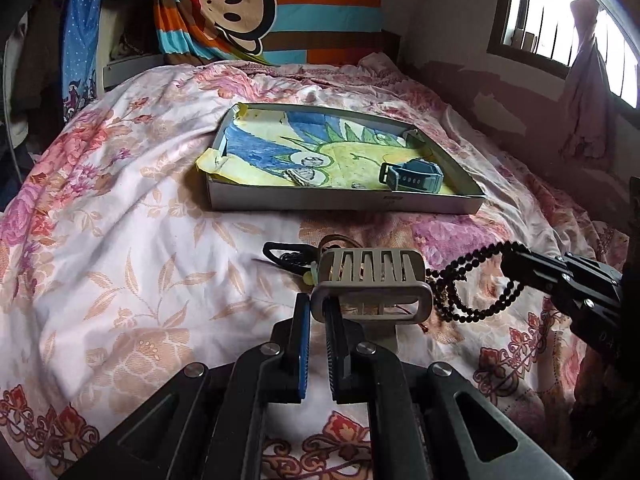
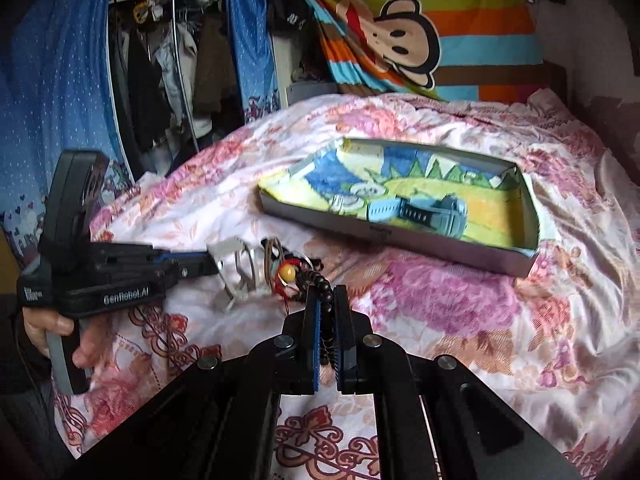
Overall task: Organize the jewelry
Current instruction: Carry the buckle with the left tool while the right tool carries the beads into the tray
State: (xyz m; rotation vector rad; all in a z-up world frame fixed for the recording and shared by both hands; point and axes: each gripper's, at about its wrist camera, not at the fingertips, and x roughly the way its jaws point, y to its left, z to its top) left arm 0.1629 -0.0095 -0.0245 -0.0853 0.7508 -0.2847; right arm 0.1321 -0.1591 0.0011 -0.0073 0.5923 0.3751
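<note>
Left gripper (image 1: 318, 312) clamps slotted basket (image 1: 372, 280) rim; right gripper (image 2: 327, 300) pinches bead string (image 2: 316, 280); lift slowly, clear tangle, carry to far tray (image 1: 332, 200)

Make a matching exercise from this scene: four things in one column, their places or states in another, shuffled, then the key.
Things
1. watch
2. slotted basket
3. bead string
4. box

Places or states
A. pinched in the right gripper
B. resting on the flowered bedspread
C. lying inside the box
D. gripped at its rim by the left gripper

Pairs: 1-C, 2-D, 3-A, 4-B
</note>
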